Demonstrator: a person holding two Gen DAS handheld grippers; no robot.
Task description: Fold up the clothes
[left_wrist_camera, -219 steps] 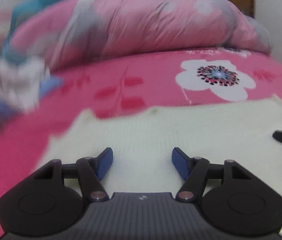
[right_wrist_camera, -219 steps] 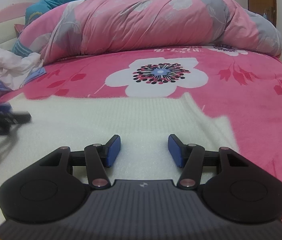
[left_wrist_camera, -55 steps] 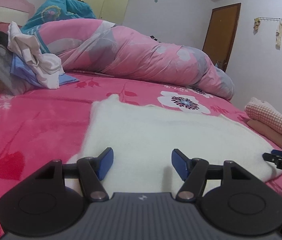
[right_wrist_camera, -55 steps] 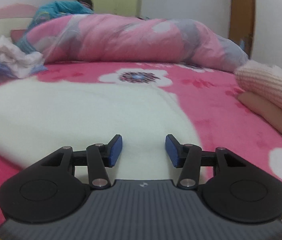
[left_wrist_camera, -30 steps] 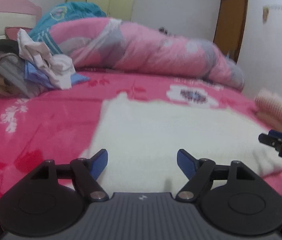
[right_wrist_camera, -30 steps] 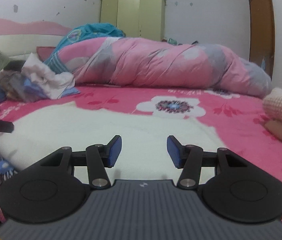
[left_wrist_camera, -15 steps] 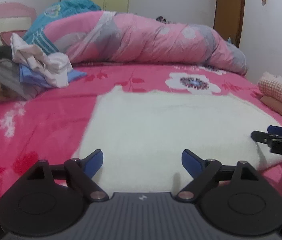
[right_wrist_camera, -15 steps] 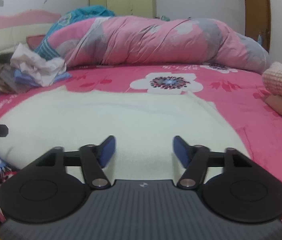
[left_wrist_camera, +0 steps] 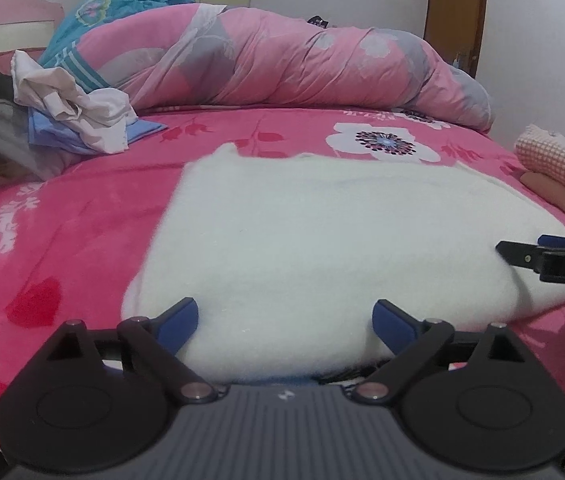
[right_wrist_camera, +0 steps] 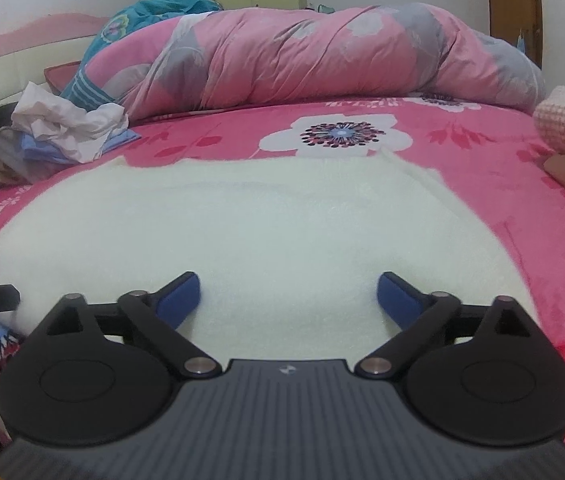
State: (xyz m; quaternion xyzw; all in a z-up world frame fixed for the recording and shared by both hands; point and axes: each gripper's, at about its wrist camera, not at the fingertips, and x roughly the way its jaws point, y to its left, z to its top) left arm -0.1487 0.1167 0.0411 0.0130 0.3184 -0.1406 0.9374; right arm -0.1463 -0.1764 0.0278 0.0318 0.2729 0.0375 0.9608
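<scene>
Garment: 1 white fleecy garment [left_wrist_camera: 322, 240] lies spread flat on the bed [left_wrist_camera: 82, 220], its near edge at the bed's near side, just ahead of both your claws.
Handling: judged soft, limp and light; the thick pile should grip well but will sag and bunch if you lift it from 1 point only.
Where to hold: take the 2 near corners, or the near edge at 2 well-separated spots, and pinch through every layer.
Left claw [left_wrist_camera: 284, 320]: jaws wide and opening; the blue pads [left_wrist_camera: 180, 318] stand apart over the near edge with cloth between them, pressing on nothing.
Right claw [right_wrist_camera: 288, 298]: jaws opening, as wide as they appear to go; white cloth lies between the pads, nothing gripped.
Contact: whether either claw's underside rests on the fabric cannot be told.
Surroundings: a pile of unfolded clothes [left_wrist_camera: 62, 112] sits far left; 2 folded items [left_wrist_camera: 558, 176] are stacked at the right edge, well apart from the garment.
Risk: closing too shallow may catch the top layer alone.
</scene>
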